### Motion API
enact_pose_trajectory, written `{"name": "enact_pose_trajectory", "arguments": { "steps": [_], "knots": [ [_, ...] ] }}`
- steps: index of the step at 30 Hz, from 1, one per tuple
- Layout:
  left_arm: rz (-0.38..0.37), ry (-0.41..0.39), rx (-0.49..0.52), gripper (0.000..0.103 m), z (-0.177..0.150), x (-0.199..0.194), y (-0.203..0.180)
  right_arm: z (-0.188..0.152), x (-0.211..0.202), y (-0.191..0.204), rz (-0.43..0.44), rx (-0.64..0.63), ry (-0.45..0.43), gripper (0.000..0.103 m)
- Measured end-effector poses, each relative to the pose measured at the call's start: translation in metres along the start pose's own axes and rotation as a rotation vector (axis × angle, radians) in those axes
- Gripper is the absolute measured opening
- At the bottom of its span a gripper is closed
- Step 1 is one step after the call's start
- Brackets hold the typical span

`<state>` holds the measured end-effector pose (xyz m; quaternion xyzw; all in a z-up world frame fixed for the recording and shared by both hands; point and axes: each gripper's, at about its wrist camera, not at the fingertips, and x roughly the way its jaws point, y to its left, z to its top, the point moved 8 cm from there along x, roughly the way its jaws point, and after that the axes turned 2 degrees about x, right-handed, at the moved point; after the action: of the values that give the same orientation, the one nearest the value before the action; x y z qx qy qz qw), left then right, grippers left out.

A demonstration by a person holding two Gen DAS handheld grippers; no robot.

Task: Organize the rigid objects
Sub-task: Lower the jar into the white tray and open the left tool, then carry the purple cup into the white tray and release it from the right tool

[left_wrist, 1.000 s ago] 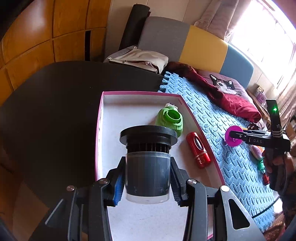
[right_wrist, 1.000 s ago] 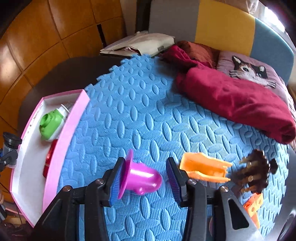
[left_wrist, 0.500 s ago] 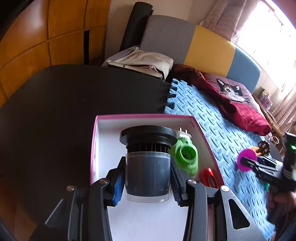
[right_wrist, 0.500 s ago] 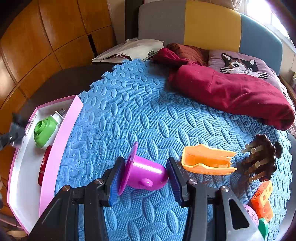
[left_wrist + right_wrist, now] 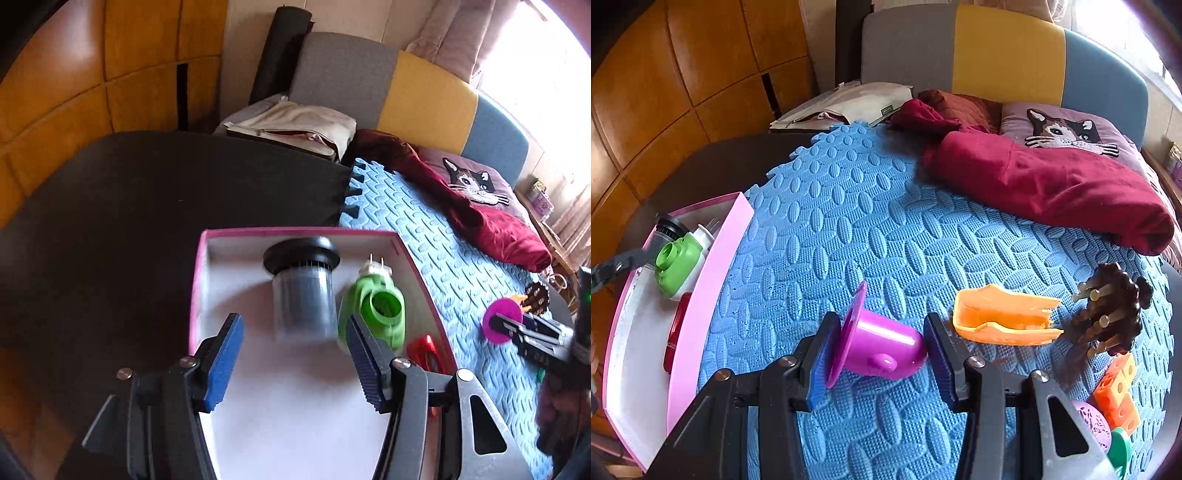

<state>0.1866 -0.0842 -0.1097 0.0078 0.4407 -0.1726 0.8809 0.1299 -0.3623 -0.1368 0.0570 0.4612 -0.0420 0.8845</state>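
Observation:
My left gripper [image 5: 291,350] is open above the pink-rimmed white tray [image 5: 295,417]. The grey cylinder with a black cap [image 5: 301,291] is free of the pads, blurred, in the tray's far end beside a green plug-in device [image 5: 376,310] and a red object [image 5: 424,352]. My right gripper [image 5: 877,360] is shut on a purple cup with a wide flange [image 5: 879,343], held on its side just over the blue foam mat [image 5: 849,229]. The tray also shows in the right wrist view [image 5: 713,266], at the left.
On the mat's right lie an orange scoop [image 5: 1001,317], a dark brown spiky toy [image 5: 1112,306], orange cubes [image 5: 1117,391] and a purple ball [image 5: 1093,424]. A maroon garment [image 5: 1052,184] and cat cushion [image 5: 1067,129] lie at the back. Dark table [image 5: 129,221] surrounds the tray.
My left gripper has opened and let go of the grey cylinder, which now drops into the tray's far end. The right gripper keeps holding the purple cup and has shifted slightly.

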Motion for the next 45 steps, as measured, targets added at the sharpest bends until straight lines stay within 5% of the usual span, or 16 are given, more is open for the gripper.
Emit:
{"name": "enact_pose_trajectory", "arguments": {
  "steps": [6, 16, 23, 30, 41, 45],
  "knots": [
    [0.072, -0.042, 0.054, 0.061, -0.030, -0.036, -0.004, -0.002, -0.003, 0.001, -0.044, 0.016, -0.025, 0.047],
    [0.064, -0.080, 0.075, 0.064, -0.047, -0.069, -0.016, -0.014, -0.022, 0.018, -0.075, -0.003, -0.060, 0.044],
    [0.053, -0.091, 0.074, 0.064, -0.049, -0.077, -0.019, -0.013, -0.052, 0.039, 0.003, 0.021, -0.124, 0.044],
    [0.046, -0.084, 0.039, 0.064, -0.054, -0.077, -0.010, -0.007, -0.073, 0.101, 0.134, -0.069, -0.152, 0.044],
    [0.090, -0.082, -0.038, 0.064, -0.060, -0.079, 0.027, -0.016, -0.036, 0.196, 0.257, -0.208, -0.039, 0.044],
    [0.089, -0.071, -0.044, 0.064, -0.062, -0.076, 0.030, -0.017, -0.006, 0.201, 0.198, -0.221, 0.001, 0.045]
  ]
}}
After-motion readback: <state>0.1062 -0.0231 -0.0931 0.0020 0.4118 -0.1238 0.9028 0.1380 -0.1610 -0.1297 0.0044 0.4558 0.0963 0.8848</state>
